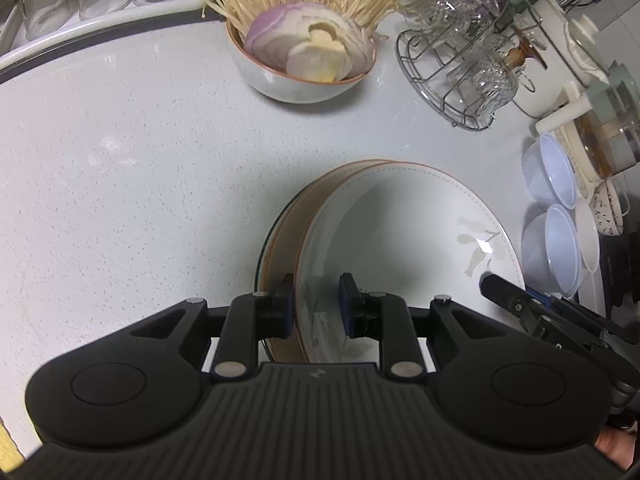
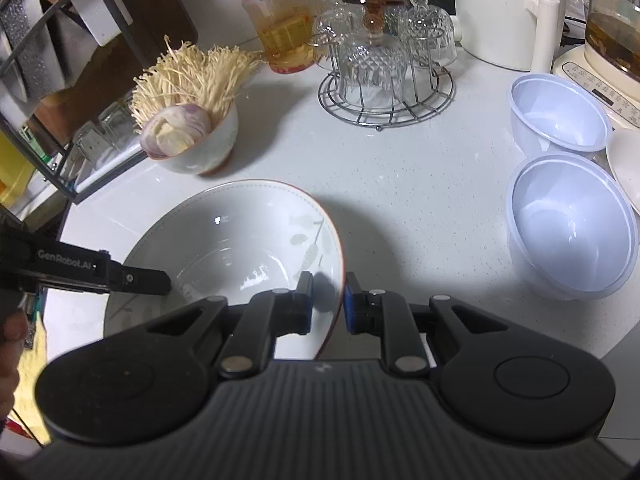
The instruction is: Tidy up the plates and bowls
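A white ceramic bowl with a brown rim and a leaf print sits low over the speckled white counter. My left gripper straddles the bowl's near left rim. Its outer pad lies against the wall and its inner pad stands clear of it, so it is open. In the right wrist view my right gripper is shut on the right rim of the same bowl. One finger of the other gripper shows in each view, the right one's and the left one's.
A bowl of sliced onion and enoki mushrooms stands behind. Two translucent plastic bowls sit at the right. A wire rack of upturned glasses, a red-lidded jar, a white kettle and a dish rack line the back.
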Action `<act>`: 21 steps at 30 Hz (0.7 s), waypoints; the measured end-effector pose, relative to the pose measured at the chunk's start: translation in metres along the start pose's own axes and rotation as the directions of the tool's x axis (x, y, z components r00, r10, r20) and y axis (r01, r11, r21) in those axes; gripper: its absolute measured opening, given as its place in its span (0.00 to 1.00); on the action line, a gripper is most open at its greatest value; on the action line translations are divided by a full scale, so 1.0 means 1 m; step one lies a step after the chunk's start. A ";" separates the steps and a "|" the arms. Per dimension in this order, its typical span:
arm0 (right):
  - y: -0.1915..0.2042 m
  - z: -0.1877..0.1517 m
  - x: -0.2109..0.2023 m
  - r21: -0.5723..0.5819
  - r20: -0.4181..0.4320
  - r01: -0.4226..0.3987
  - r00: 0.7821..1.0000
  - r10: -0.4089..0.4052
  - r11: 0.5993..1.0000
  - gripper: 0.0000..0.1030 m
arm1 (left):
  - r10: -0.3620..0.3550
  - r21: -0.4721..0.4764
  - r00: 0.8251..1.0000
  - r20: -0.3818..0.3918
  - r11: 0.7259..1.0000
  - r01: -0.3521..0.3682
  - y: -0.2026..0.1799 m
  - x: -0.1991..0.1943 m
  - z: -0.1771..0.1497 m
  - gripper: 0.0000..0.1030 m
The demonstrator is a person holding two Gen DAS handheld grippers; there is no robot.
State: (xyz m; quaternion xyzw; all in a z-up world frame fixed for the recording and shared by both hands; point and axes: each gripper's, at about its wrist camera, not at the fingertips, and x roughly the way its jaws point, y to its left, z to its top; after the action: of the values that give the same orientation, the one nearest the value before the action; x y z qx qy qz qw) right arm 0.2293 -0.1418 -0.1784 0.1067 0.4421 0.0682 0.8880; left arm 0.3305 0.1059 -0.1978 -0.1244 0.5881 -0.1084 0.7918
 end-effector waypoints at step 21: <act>0.002 0.000 0.014 -0.018 0.001 -0.028 1.000 0.028 0.999 0.21 | -0.067 -0.131 0.998 -0.003 0.989 0.066 0.018 -0.008 0.005 0.27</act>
State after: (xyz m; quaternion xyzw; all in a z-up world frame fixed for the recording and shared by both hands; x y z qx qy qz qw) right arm 0.2373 -0.1368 -0.1887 0.1052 0.4396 0.0846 0.8880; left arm 0.3334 0.1257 -0.1952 -0.1949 0.5925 -0.0966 0.7757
